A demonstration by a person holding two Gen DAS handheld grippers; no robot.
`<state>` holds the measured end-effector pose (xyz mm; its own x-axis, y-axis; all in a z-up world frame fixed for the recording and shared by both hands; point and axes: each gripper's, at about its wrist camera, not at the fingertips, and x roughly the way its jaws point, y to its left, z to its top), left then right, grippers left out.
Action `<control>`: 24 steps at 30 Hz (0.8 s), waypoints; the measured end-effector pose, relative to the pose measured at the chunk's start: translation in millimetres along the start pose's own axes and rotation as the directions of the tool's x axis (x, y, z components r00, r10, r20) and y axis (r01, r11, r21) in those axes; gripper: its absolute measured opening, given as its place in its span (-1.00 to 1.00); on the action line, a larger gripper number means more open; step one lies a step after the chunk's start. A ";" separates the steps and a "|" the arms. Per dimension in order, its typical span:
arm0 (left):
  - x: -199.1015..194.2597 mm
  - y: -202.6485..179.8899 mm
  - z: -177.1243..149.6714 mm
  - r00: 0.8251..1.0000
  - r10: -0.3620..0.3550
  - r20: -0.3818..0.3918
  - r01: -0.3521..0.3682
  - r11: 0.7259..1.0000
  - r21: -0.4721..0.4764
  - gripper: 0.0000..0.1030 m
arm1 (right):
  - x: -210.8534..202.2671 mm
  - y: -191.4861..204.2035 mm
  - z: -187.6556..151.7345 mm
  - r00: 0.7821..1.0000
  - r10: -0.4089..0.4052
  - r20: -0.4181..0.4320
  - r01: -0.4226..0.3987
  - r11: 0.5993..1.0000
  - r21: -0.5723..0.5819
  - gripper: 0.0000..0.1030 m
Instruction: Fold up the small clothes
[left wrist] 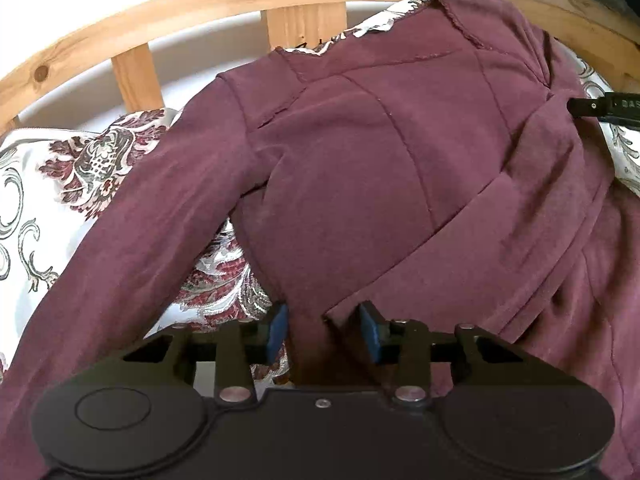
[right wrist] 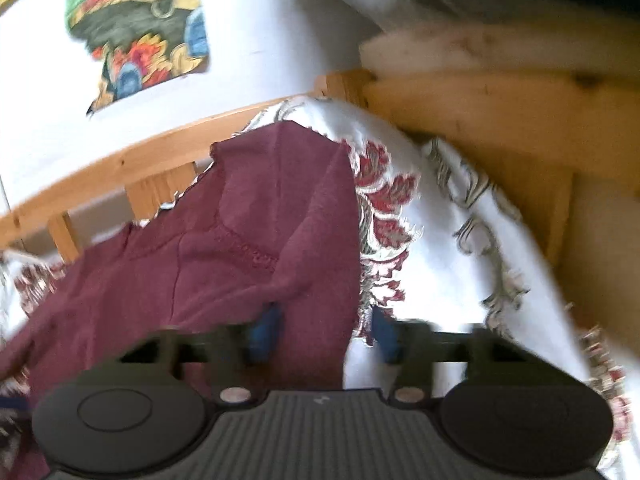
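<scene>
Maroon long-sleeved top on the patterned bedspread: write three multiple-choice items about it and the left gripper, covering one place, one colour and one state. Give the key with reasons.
1. Where does the maroon long-sleeved top lie?
A. In a plastic basket
B. On a white floral-patterned bedspread
C. On a hanger

2. What colour are the pads of the left gripper?
A. Yellow
B. White
C. Blue

3. In what state is the top?
A. Spread out, with one sleeve stretched long
B. Folded into a neat square
C. Rolled into a ball

Key:
1 B, since patterned cloth shows all around the top.
2 C, since both pads beside the hem are blue.
3 A, since the body lies open and the sleeve runs out towards the lower left of the left wrist view.
</scene>
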<state>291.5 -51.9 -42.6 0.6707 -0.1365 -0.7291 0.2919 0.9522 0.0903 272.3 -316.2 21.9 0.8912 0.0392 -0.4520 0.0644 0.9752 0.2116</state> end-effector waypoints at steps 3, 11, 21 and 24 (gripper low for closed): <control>-6.2 -1.9 0.3 1.000 -0.021 0.023 0.021 1.000 -0.010 -0.35 | -9.9 9.4 8.0 0.992 -0.118 0.042 0.120 0.991 -0.052 -0.85; -4.2 -10.4 -1.9 1.000 -0.011 0.010 0.011 1.000 -0.011 -0.30 | -4.5 22.7 2.8 0.975 -0.221 0.017 0.221 0.958 -0.181 -0.66; -28.4 -4.9 1.5 0.981 -0.113 0.158 0.112 0.994 0.012 0.15 | -38.9 26.0 -19.9 0.984 -0.177 -0.011 0.174 0.977 -0.120 0.51; -14.0 -8.7 7.6 0.986 -0.125 0.106 0.122 0.992 0.037 0.03 | -42.8 25.8 -27.7 0.983 -0.177 -0.042 0.171 0.978 -0.122 0.56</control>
<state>284.7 -60.3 -28.0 0.6971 -0.2827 -0.6589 0.3963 0.9178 0.0255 223.4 -286.7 22.7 0.8460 -0.1250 -0.5184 0.1606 0.9867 0.0243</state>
